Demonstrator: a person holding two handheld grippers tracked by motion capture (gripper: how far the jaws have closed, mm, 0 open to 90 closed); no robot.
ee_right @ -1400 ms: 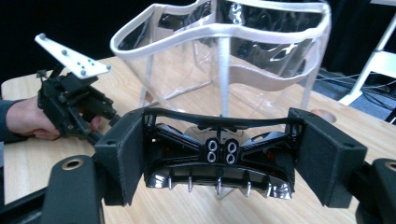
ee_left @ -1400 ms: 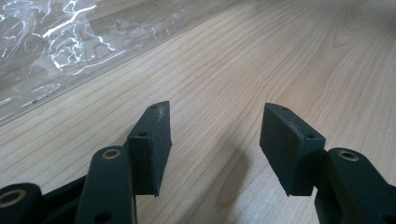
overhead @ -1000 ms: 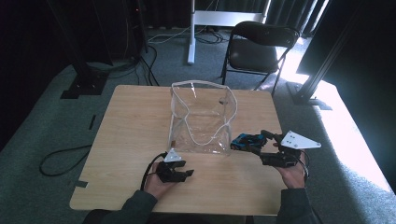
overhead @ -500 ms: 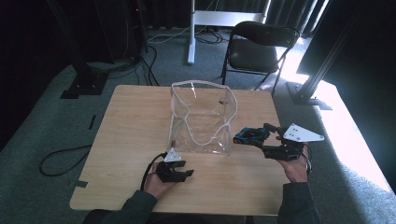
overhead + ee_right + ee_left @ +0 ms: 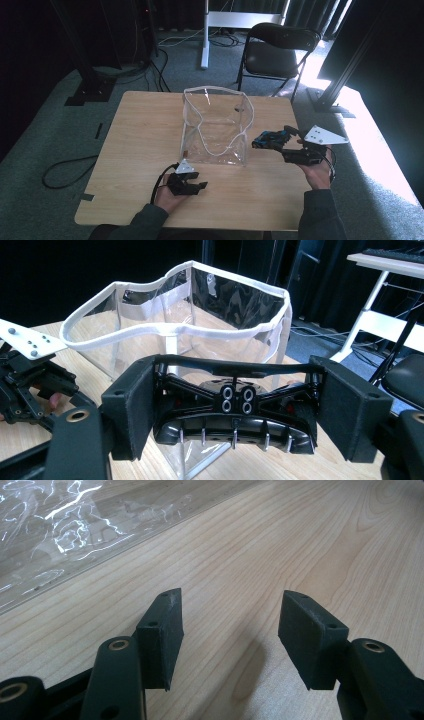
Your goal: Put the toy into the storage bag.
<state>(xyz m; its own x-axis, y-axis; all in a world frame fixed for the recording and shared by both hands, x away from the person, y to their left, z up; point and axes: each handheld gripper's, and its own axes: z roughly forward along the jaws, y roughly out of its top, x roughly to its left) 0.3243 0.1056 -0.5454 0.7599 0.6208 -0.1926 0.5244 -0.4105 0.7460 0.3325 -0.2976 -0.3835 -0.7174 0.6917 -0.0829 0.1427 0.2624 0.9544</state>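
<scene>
Item: black toy car (image 5: 232, 407), clamped across its width in the right tongs (image 5: 235, 410), raised right of the clear bag (image 5: 216, 125) for loading; left tongs (image 5: 230, 630) open, empty, resting on table (image 5: 140, 130).

— What's different with your right tool (image 5: 272, 141) since a second ago?

— I've lifted it off the table (image 5: 140, 130). It now hangs higher beside the clear bag (image 5: 216, 127), and it has drifted a little away from the bag's side wall.

— And the black and blue part (image 5: 232, 407) in it?

— It rose with my tool, clamped crosswise between the pads, and now sits about level with the bag's upper half. My hand (image 5: 316, 170) came up too.
</scene>
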